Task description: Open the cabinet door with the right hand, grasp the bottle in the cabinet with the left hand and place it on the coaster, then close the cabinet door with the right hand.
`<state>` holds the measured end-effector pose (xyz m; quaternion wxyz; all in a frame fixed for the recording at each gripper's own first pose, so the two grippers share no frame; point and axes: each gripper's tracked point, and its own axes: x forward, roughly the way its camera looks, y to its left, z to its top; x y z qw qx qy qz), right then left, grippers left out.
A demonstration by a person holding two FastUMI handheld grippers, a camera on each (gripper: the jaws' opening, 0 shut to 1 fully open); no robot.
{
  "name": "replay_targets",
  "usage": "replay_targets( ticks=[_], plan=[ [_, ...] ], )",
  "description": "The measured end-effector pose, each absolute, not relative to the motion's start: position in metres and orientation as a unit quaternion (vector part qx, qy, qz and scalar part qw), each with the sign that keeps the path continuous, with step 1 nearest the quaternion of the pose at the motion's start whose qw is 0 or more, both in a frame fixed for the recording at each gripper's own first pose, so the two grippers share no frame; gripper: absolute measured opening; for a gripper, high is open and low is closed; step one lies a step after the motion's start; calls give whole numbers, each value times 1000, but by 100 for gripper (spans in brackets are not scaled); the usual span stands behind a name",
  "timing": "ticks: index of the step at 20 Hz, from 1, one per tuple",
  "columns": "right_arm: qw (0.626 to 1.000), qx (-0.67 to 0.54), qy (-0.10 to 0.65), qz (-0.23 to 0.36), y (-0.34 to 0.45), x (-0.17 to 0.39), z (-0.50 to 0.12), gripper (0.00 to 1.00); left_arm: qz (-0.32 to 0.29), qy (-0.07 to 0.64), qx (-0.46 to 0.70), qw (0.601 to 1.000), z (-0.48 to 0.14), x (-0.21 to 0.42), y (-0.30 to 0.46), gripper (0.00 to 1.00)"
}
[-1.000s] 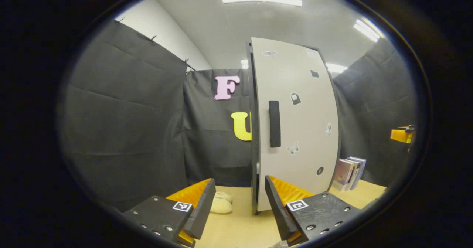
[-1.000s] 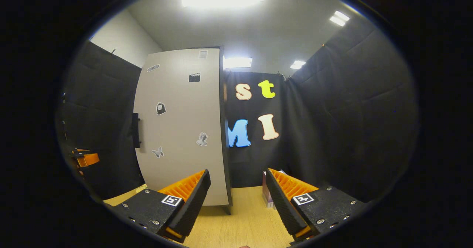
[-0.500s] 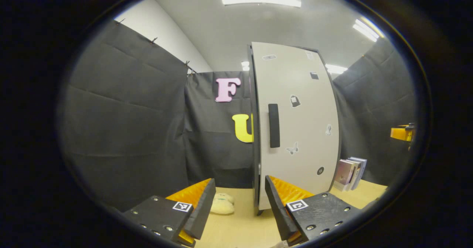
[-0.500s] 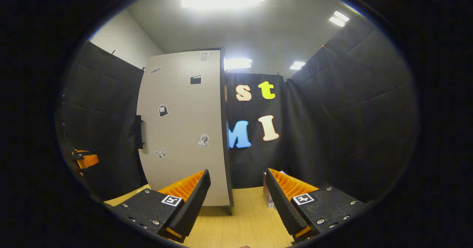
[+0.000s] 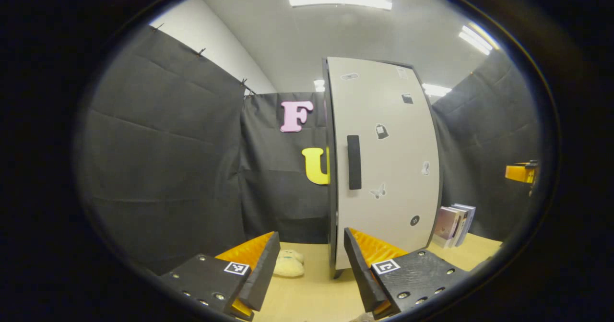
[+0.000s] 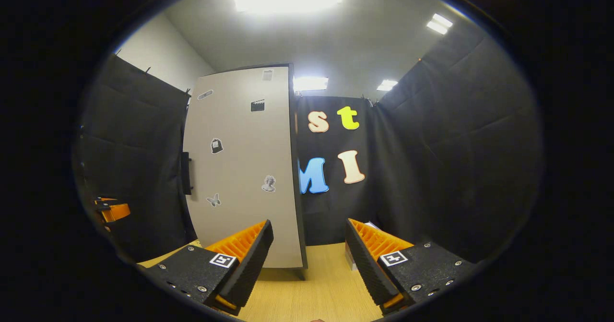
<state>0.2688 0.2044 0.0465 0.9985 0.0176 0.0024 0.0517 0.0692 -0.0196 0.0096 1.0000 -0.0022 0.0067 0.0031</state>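
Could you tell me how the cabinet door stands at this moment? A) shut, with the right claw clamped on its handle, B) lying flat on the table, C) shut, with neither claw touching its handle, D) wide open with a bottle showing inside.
C: the cabinet door stands upright and shut, its handle free, while the left claw and right claw hang open short of it.

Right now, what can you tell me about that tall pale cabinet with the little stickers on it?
The cabinet is a tall, narrow upright box standing on the light wooden table. Its pale, smooth door is shut, framed by dark edges. A dark vertical bar handle sits near the door's left edge in the left gripper view. Small dark stickers dot the front, among them a butterfly. A short foot shows under it. Some books stand just beside it. Neither tool touches it.
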Motion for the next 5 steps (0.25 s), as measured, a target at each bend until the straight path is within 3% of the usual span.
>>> replay_targets(
  ticks=[5],
  plan=[
    [998, 20, -5, 55, 209, 267, 50, 93, 4, 7, 1, 1000, 9, 70, -19, 77]
  ],
)
